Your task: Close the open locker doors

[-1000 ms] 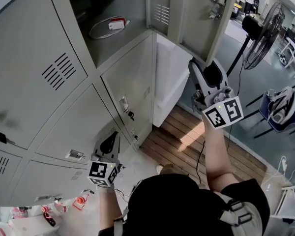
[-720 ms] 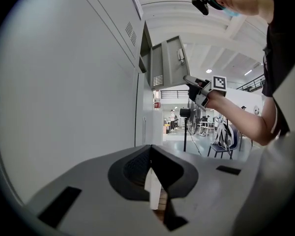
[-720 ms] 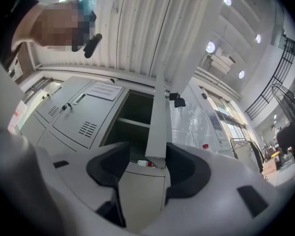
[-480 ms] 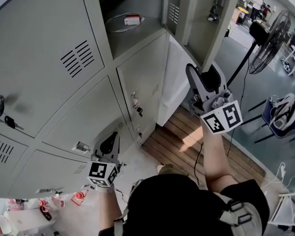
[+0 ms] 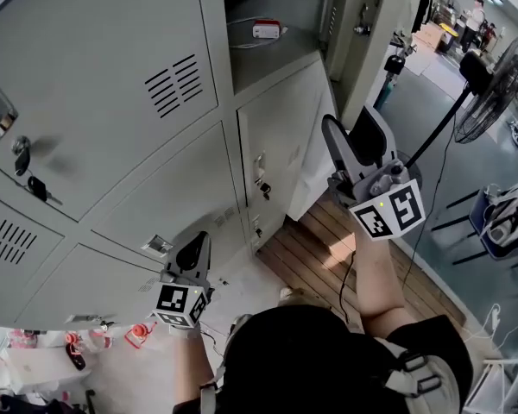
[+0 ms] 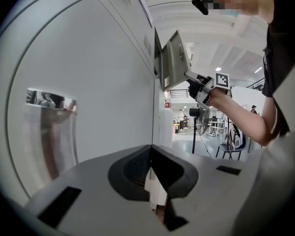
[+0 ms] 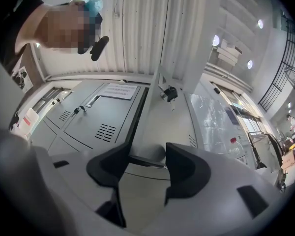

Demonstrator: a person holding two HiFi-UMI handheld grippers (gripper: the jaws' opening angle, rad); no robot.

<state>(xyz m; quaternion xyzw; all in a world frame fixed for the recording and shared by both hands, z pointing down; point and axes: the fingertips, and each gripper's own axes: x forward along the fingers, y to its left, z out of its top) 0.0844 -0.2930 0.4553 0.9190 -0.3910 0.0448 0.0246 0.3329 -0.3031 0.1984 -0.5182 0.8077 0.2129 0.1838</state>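
A grey locker bank (image 5: 112,136) fills the left of the head view. One upper compartment (image 5: 272,7) stands open, with a white red-labelled item and cable (image 5: 261,31) inside. Its open door (image 5: 373,52) hangs to the right, a key in its lock (image 5: 363,29). My right gripper (image 5: 350,141) points up just below the door's lower edge, jaws open. In the right gripper view the door (image 7: 162,127) runs down into the gap of the right gripper (image 7: 146,167). My left gripper (image 5: 192,255) is shut and empty, close to a lower shut door (image 6: 88,82); its jaws (image 6: 150,170) meet.
A standing fan (image 5: 490,93) and a chair (image 5: 501,218) are to the right. Wooden slats (image 5: 328,261) lie on the floor under my right arm. Keys hang from a shut door (image 5: 30,184). Small red-and-white things (image 5: 138,332) lie on the floor at lower left.
The lockers have slid rightward in the head view. The open door looks narrower and nearer its compartment. My right gripper stays by its lower edge; the left has barely moved.
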